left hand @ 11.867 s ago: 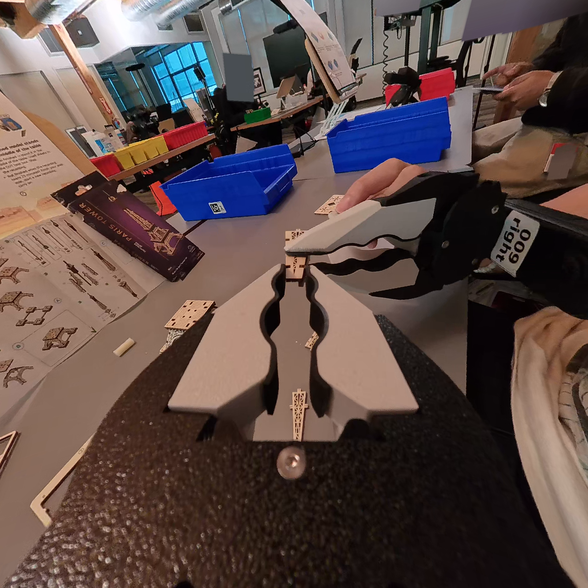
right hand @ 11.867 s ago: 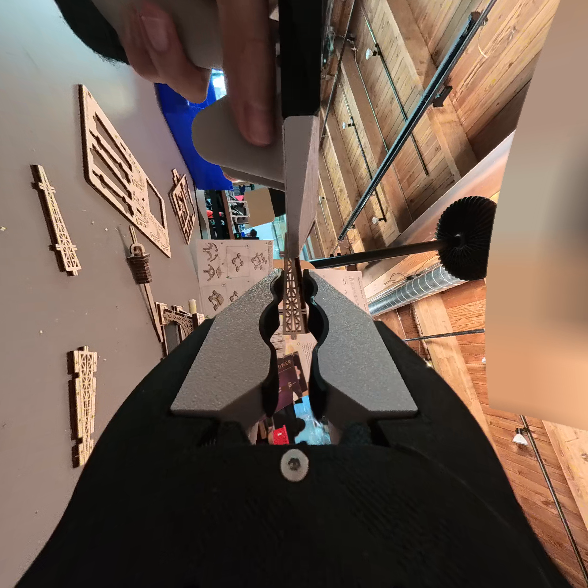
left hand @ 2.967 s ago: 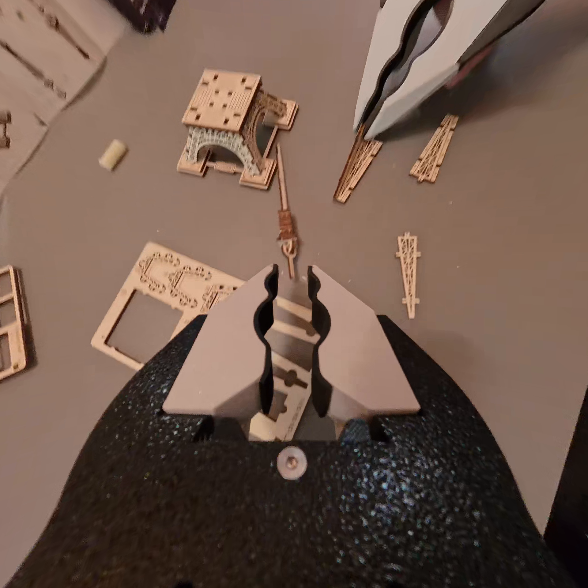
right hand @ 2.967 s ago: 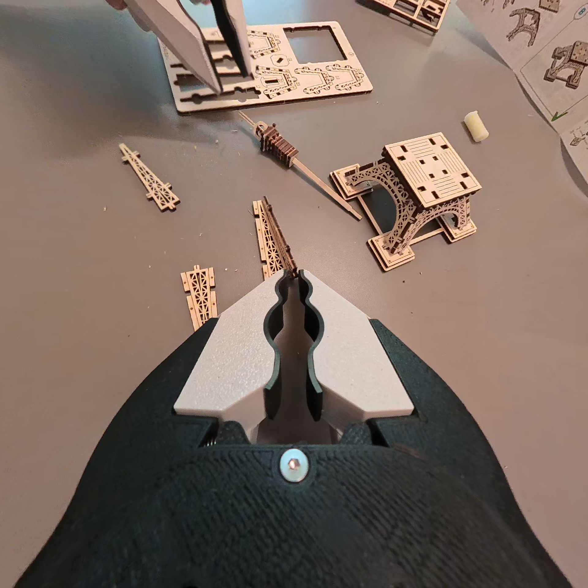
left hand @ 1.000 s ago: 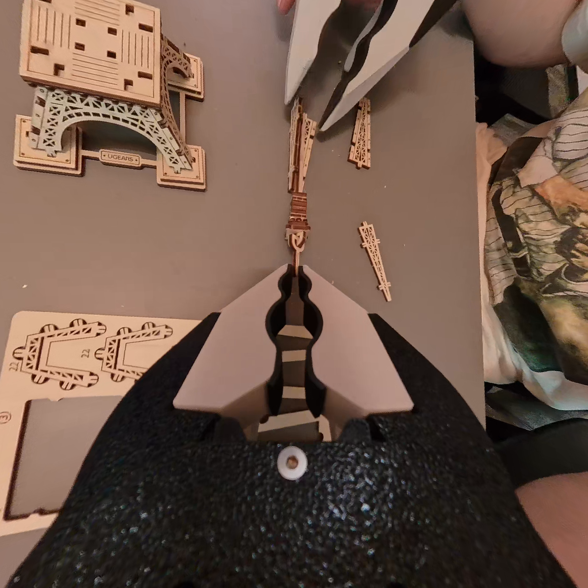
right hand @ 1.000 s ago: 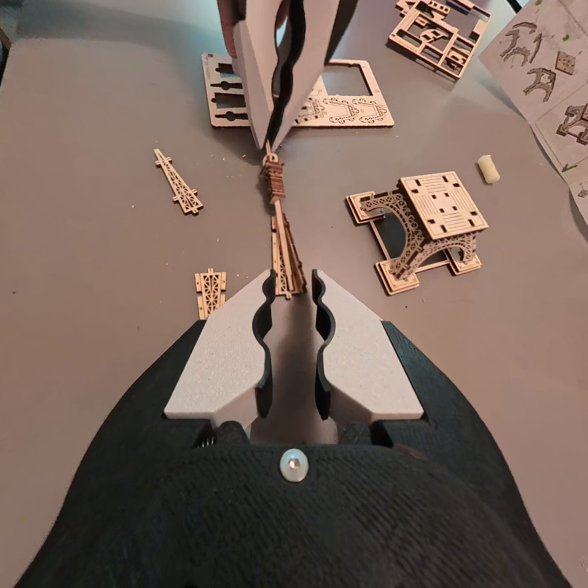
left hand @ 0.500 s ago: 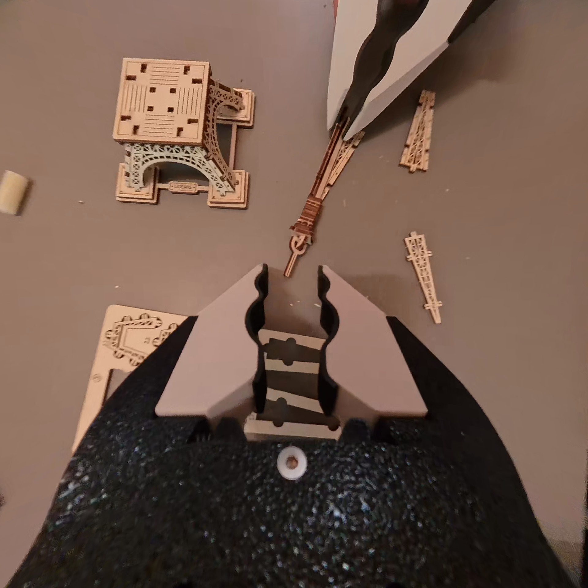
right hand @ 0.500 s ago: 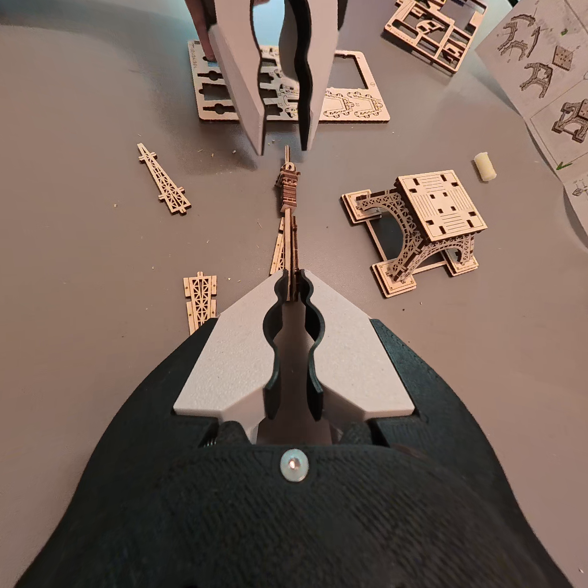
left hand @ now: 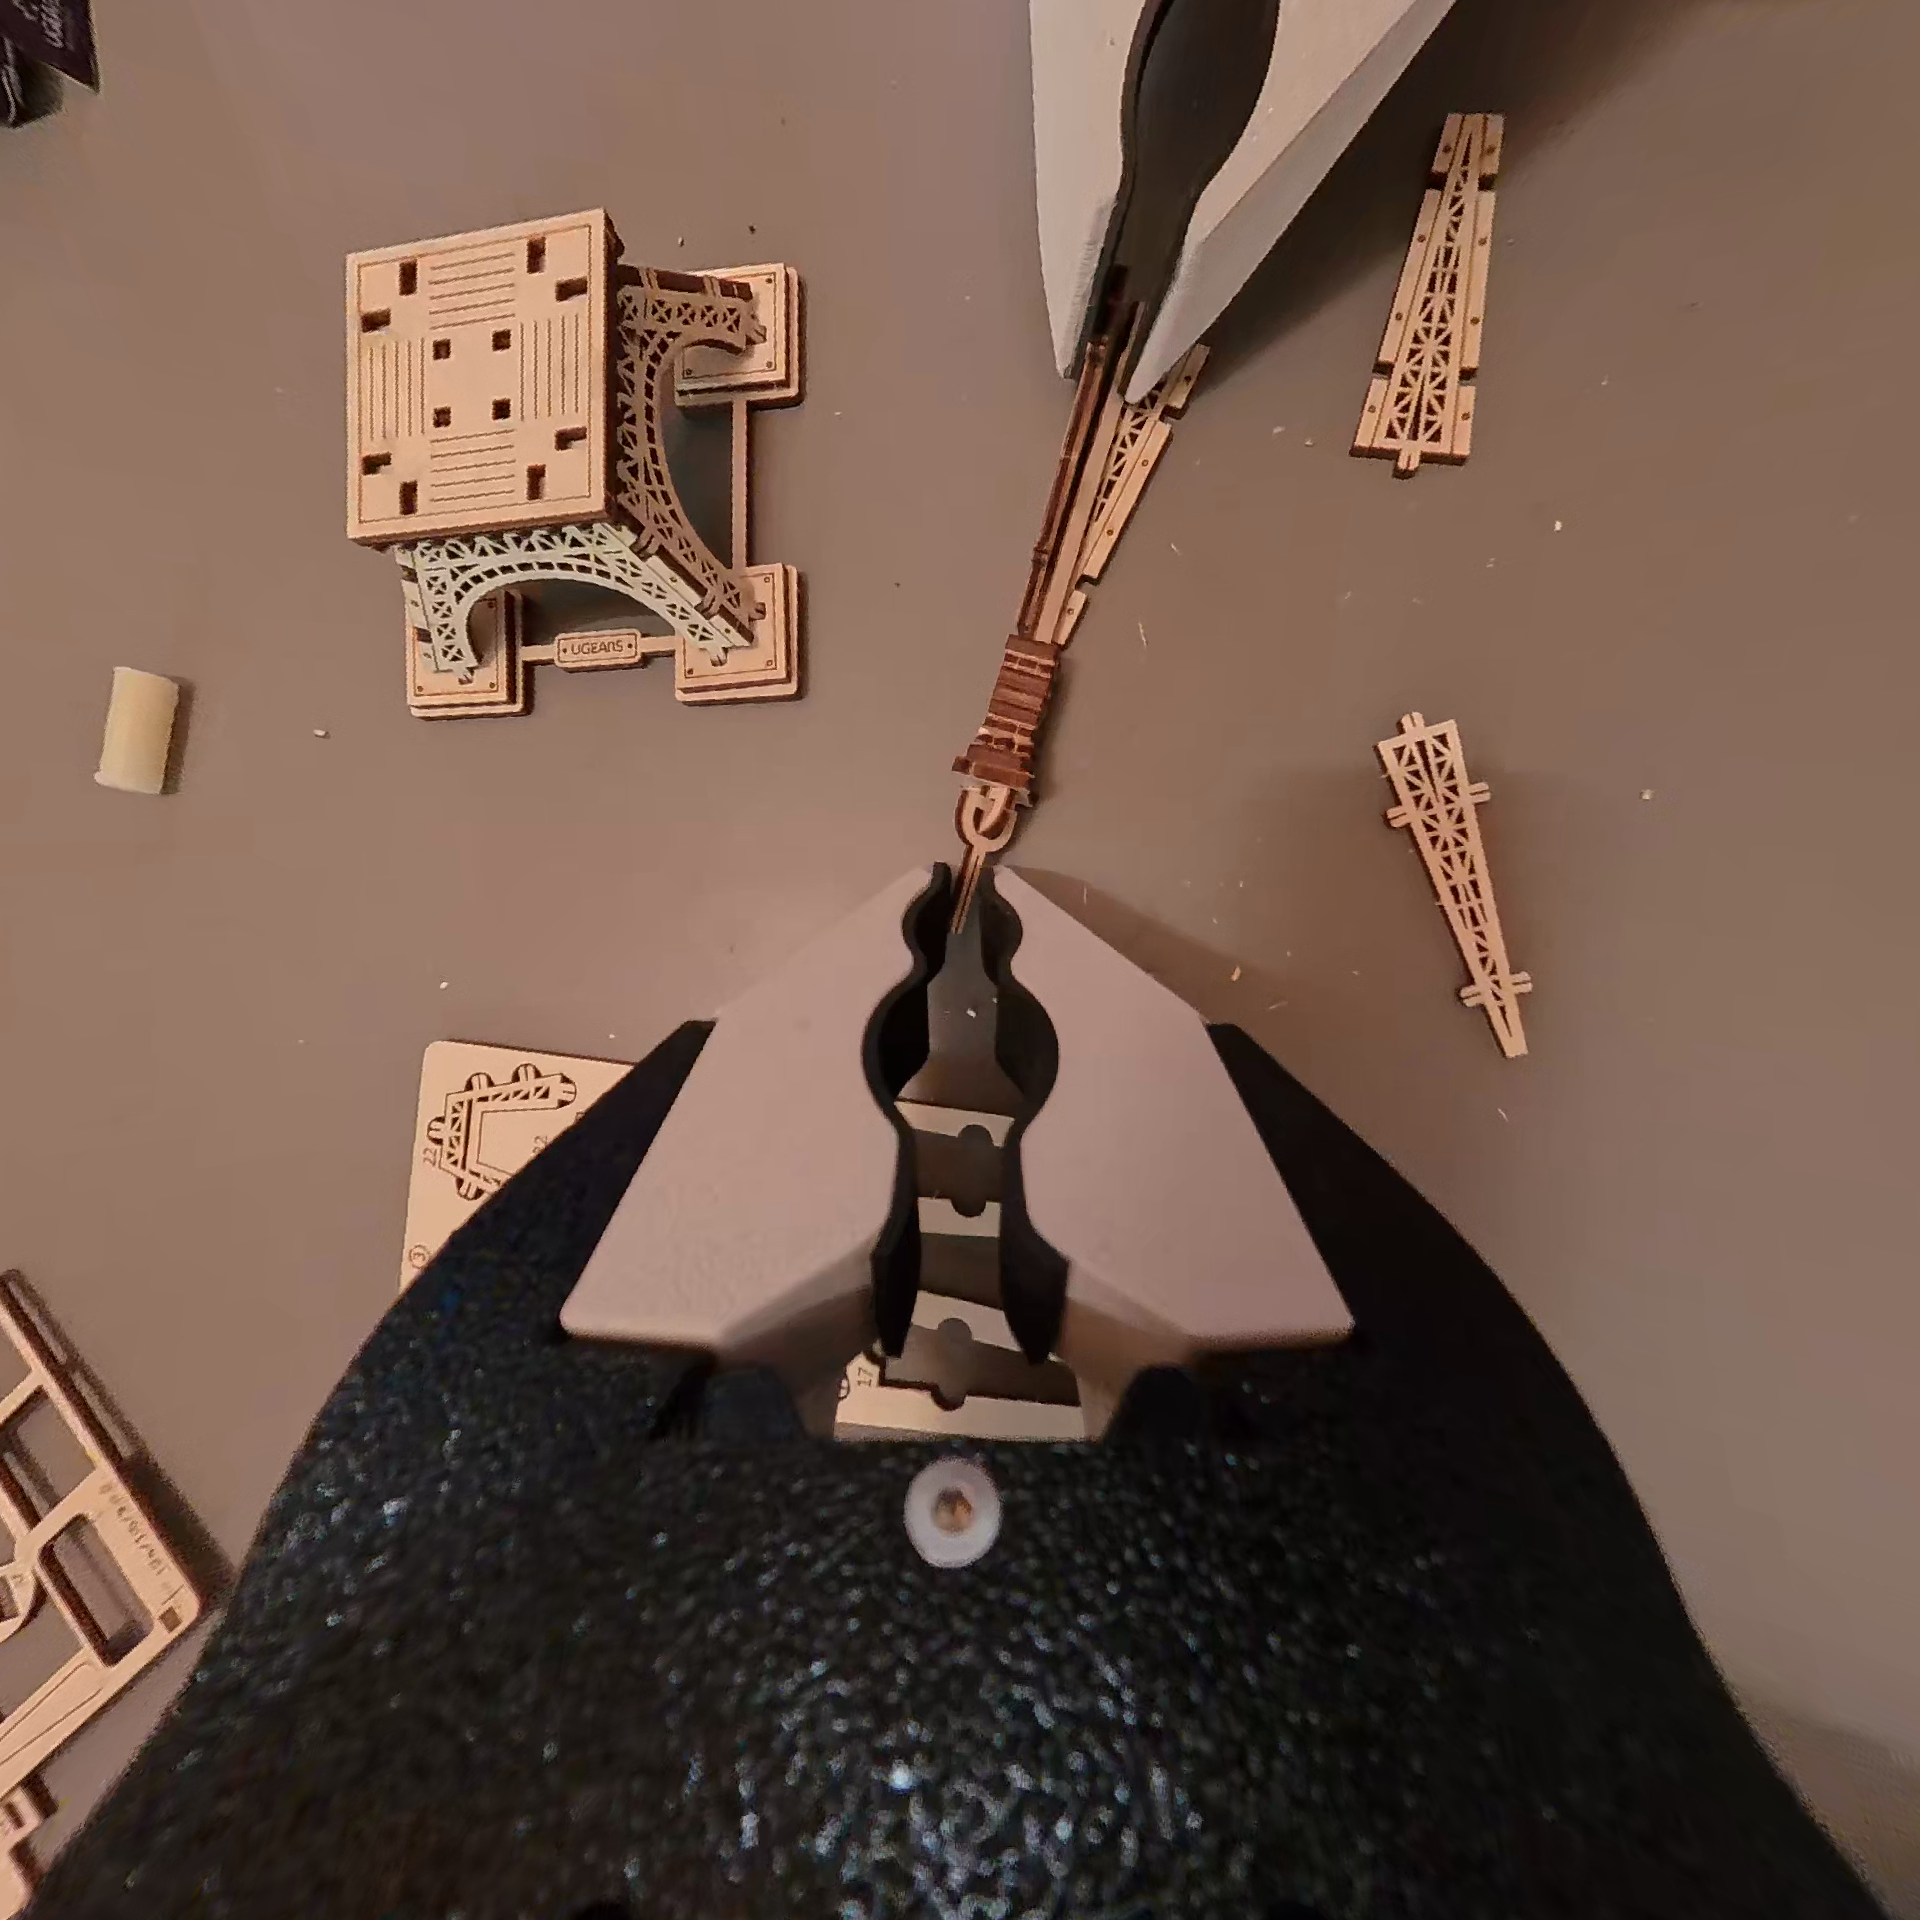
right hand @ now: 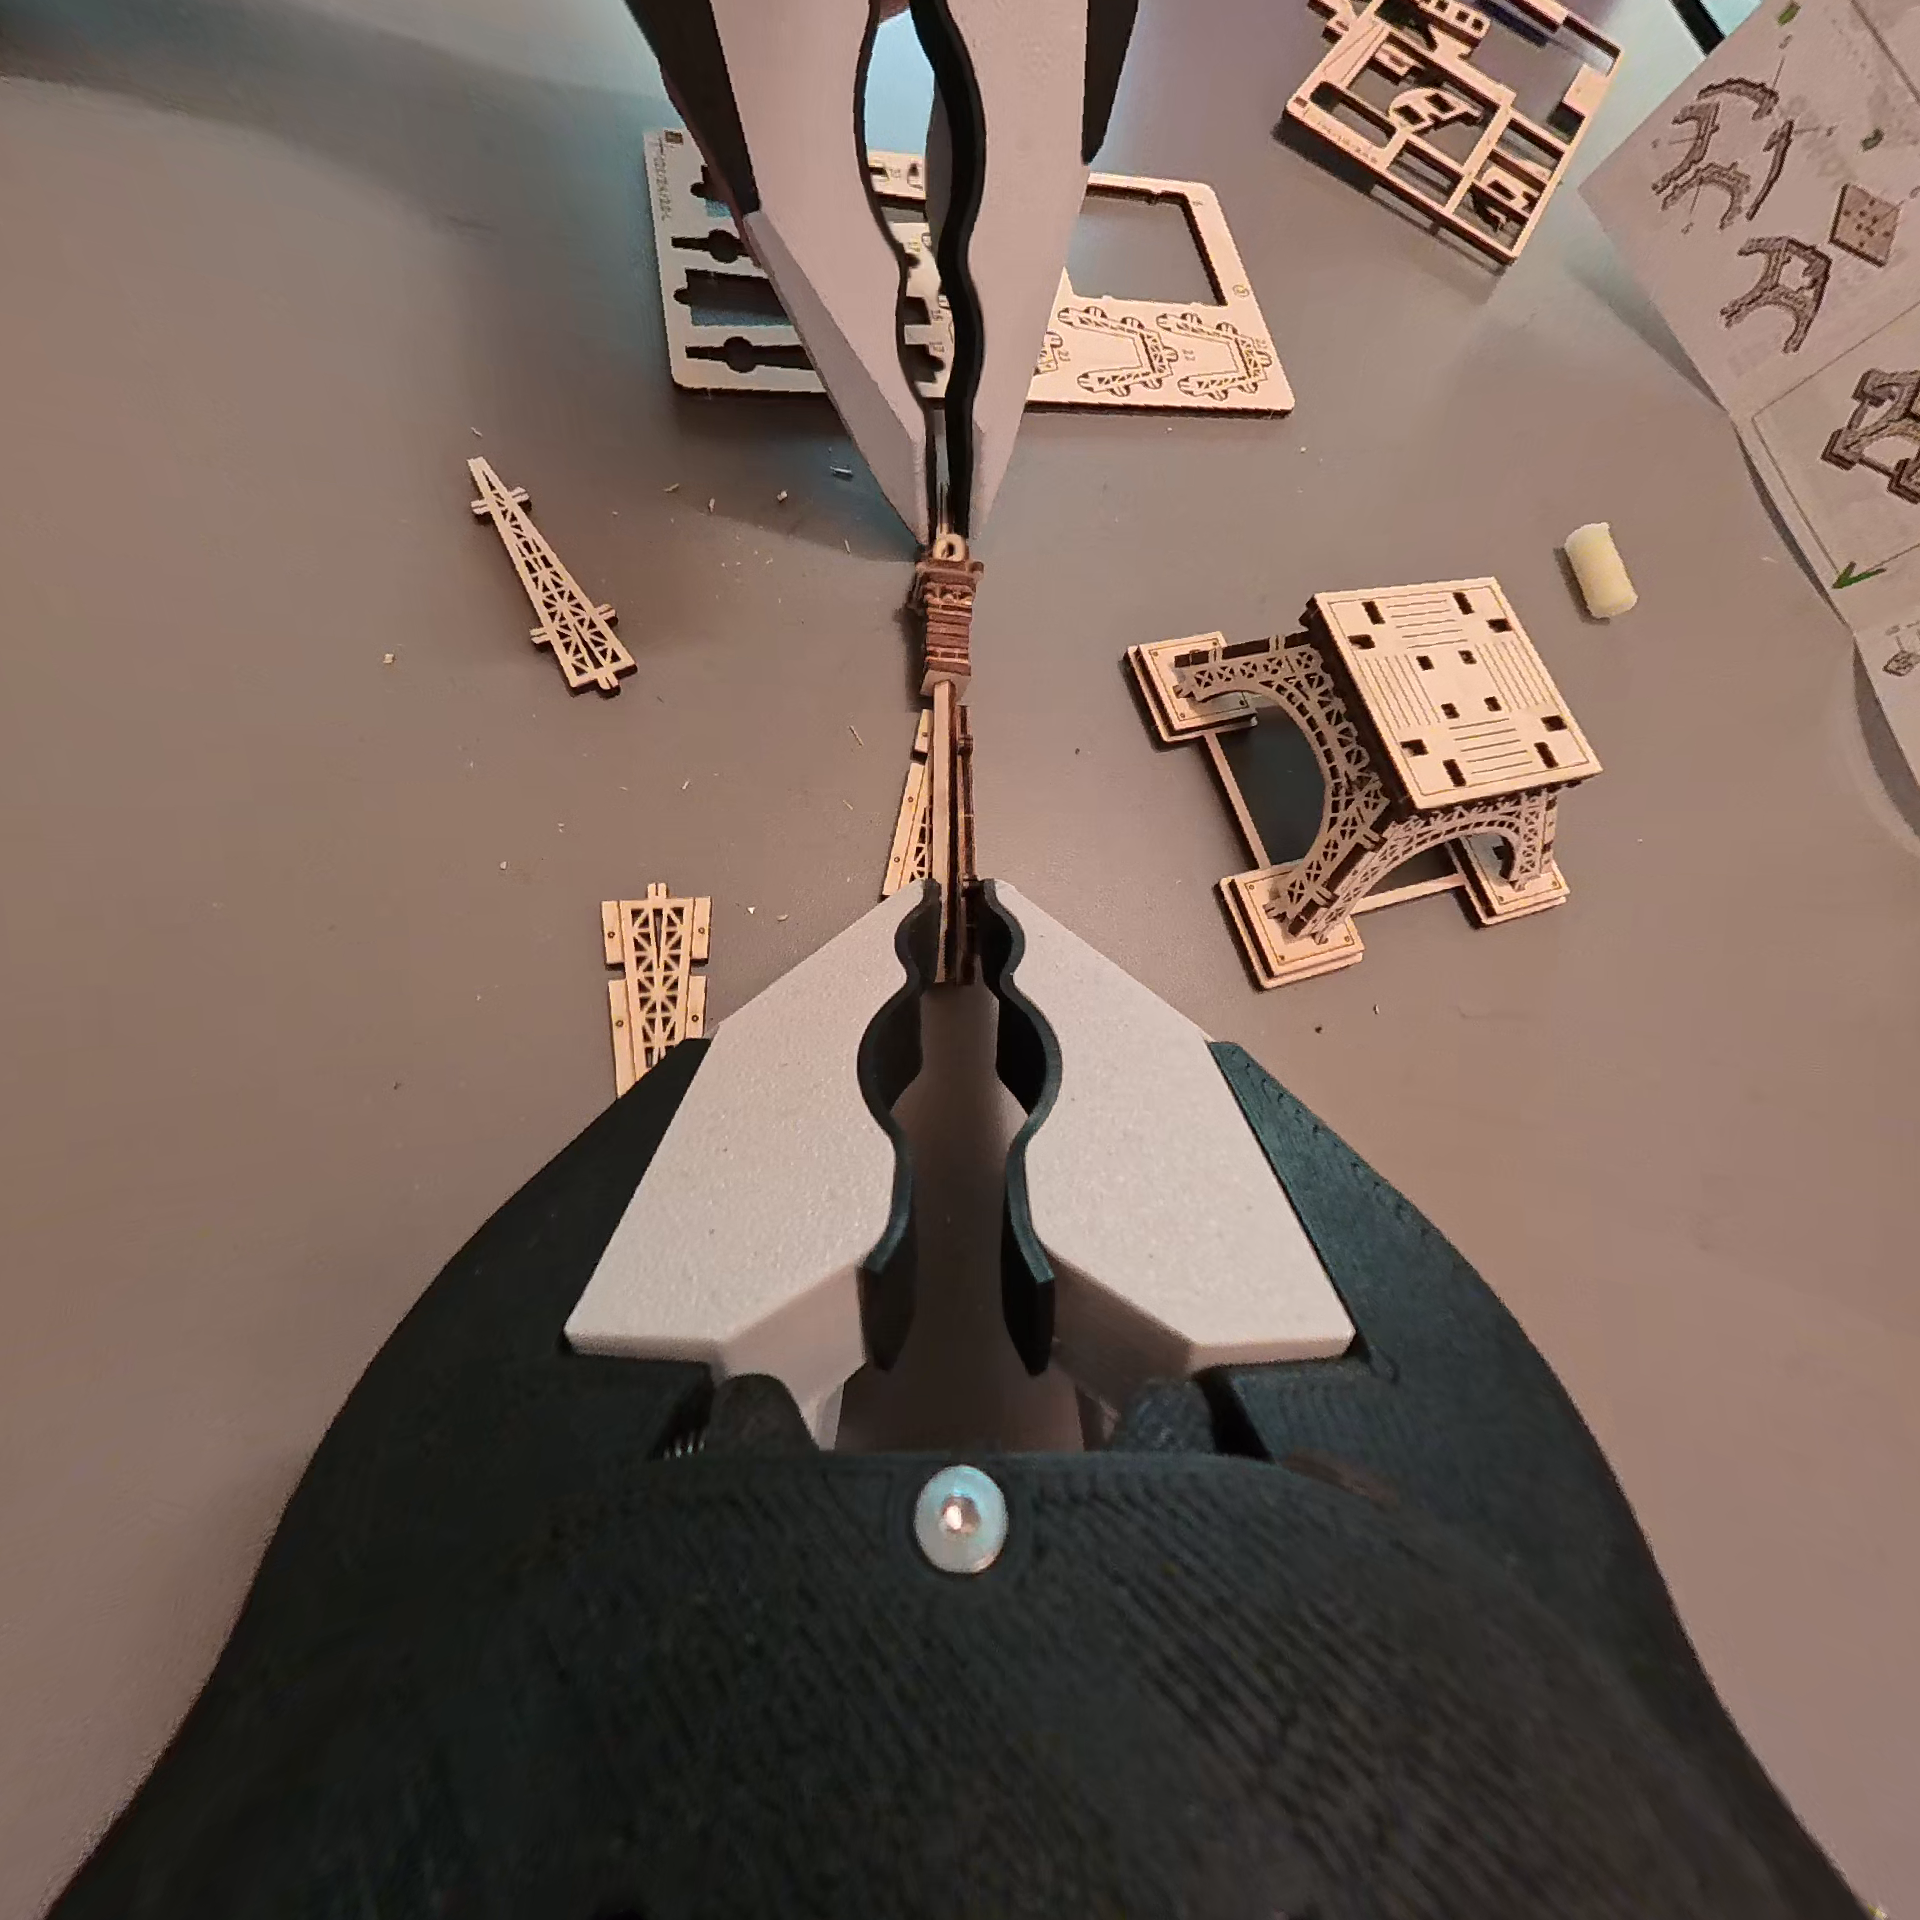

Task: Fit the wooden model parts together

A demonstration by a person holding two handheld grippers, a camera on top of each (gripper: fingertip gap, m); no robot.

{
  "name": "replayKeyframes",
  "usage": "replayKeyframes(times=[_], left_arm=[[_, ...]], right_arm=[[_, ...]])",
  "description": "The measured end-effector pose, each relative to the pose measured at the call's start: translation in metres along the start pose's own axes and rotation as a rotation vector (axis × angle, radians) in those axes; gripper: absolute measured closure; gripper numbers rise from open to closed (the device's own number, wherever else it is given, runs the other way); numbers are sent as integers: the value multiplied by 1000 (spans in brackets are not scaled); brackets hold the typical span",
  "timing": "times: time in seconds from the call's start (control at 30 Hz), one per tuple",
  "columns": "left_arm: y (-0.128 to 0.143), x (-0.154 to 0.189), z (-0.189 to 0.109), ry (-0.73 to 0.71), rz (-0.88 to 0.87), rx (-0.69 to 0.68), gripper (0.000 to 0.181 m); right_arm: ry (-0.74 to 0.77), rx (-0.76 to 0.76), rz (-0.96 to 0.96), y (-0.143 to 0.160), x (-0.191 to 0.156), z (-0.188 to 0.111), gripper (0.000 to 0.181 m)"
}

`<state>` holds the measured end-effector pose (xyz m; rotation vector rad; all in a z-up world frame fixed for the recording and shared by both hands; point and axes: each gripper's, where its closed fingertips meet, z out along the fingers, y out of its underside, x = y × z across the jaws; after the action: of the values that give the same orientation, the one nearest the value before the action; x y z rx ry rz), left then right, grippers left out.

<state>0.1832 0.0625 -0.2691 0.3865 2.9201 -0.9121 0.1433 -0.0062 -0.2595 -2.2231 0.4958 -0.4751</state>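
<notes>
Two grey grippers, left [left hand: 968,883] and right [right hand: 956,914], each pinch one end of the slim wooden spire assembly [left hand: 1049,613]; the arched tower base [right hand: 1392,769] stands apart, loose lattice panels [left hand: 1455,862] unfitted.

My two wrist cameras look steeply down, close over the tabletop [left hand: 208,935], facing each other; both share the spire [left hand: 1049,613] mid-frame.
</notes>
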Motion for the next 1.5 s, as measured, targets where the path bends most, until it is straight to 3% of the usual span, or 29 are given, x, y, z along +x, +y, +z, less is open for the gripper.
replayKeyframes(times=[0.53,0.77,0.9,1.03,1.17,1.5], left_arm=[[-6,2,5,10,36,-23,178],[-6,1,3,-25,30,-10,169],[-9,-3,-8,-69,16,33,166],[-18,3,-17,-50,-28,134,166],[-5,-1,-12,-61,-41,86,165],[-5,1,1,-2,-63,66,177]], right_arm=[[7,-8,-33,1,0,2,174],[31,-7,-22,2,3,-1,167],[31,-31,4,8,6,-13,142],[1,7,30,4,6,-26,147],[-52,-24,69,9,-1,-34,149],[-93,-85,147,13,-15,-24,180]])
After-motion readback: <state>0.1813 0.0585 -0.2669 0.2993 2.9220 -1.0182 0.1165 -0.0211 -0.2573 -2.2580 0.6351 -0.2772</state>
